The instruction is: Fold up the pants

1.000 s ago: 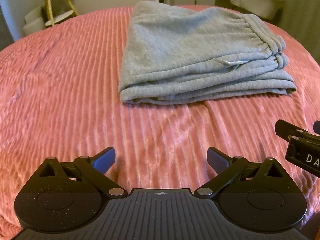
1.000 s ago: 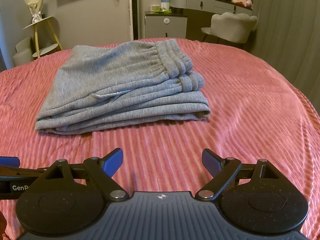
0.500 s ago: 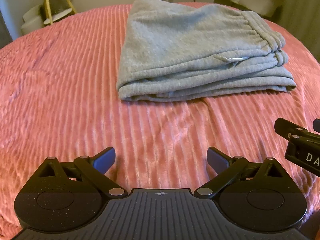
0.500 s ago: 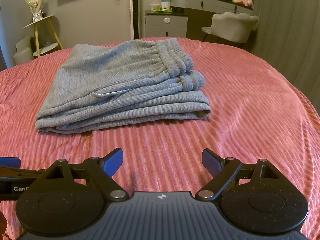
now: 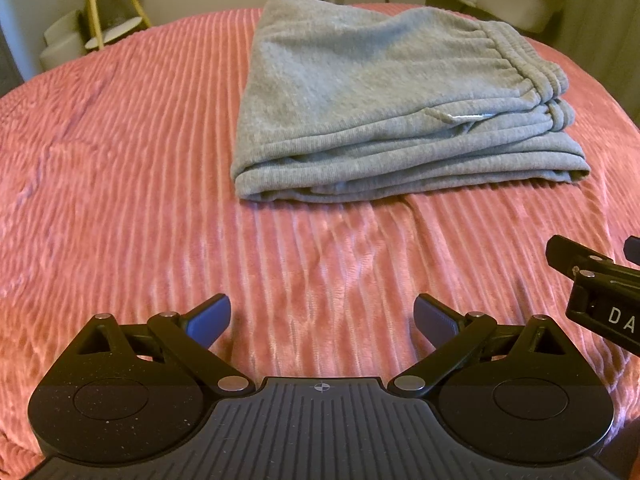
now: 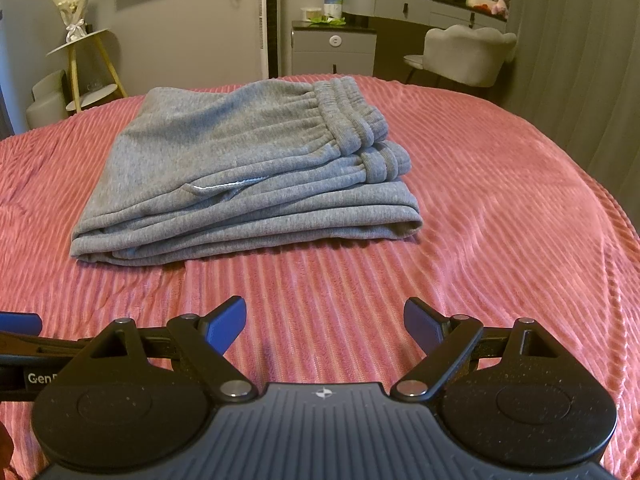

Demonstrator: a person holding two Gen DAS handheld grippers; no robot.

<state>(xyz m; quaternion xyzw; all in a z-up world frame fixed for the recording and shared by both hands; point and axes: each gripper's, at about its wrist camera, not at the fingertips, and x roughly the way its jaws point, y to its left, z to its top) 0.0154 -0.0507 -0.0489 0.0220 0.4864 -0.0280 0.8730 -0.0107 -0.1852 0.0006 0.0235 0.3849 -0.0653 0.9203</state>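
Note:
Grey sweatpants (image 5: 384, 100) lie folded in a thick stack on the pink ribbed bedspread (image 5: 120, 160), elastic waistband on the right. They also show in the right wrist view (image 6: 248, 168). My left gripper (image 5: 322, 320) is open and empty, above the bedspread, short of the stack's near folded edge. My right gripper (image 6: 324, 322) is open and empty, also short of the stack. The right gripper's black body shows at the right edge of the left wrist view (image 5: 600, 292). Part of the left gripper shows at the left edge of the right wrist view (image 6: 20, 340).
A small yellow-legged side table (image 6: 84, 64) stands beyond the bed's far left. A grey cabinet (image 6: 334, 48), a dresser with a mirror (image 6: 436, 4) and a padded chair (image 6: 468, 52) stand behind the bed. A curtain (image 6: 592, 60) hangs at the right.
Both grippers have drawn back slightly from the folded pants and stay open. The pants have not moved.

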